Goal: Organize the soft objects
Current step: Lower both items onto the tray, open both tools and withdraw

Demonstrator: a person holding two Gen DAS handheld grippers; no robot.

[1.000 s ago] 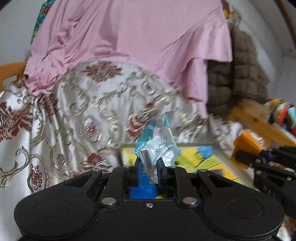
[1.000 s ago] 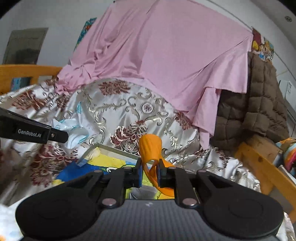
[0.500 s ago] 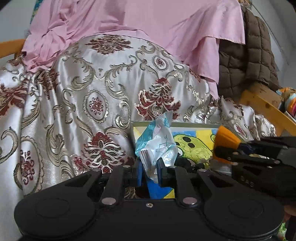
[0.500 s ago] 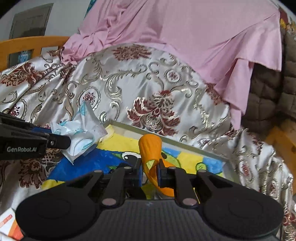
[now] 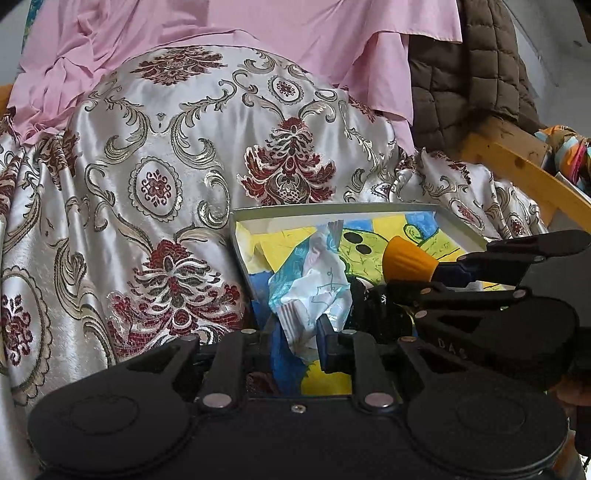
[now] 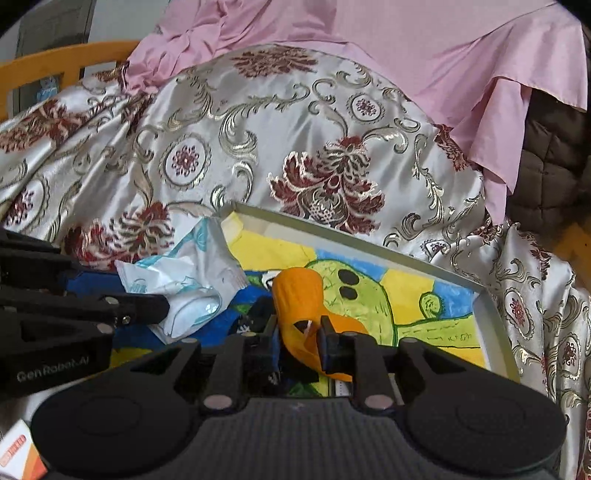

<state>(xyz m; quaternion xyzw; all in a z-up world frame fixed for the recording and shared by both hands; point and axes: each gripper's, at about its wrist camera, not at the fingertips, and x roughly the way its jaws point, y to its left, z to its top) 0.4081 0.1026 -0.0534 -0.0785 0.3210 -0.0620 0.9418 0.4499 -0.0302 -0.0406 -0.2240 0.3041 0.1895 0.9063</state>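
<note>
Between the jaws of my left gripper sits a crinkled white-and-blue packet; the jaws have just eased apart, though it looks pinched. My right gripper, loosening likewise, grips an orange cloth. Both hang over the shallow box with its painted bottom, resting on the patterned satin cover, pink sheet beyond.

A crumpled white packet printed in light blue stands nearly upright, its serrated lower end down between two black fingers and its top leaning toward 12 o'clock over the box's left side. At its 3 o'clock, an orange soft item, ribbed and rounded at the top with a flat tail trailing toward 5 o'clock, stands over the green cartoon drawing.
</note>
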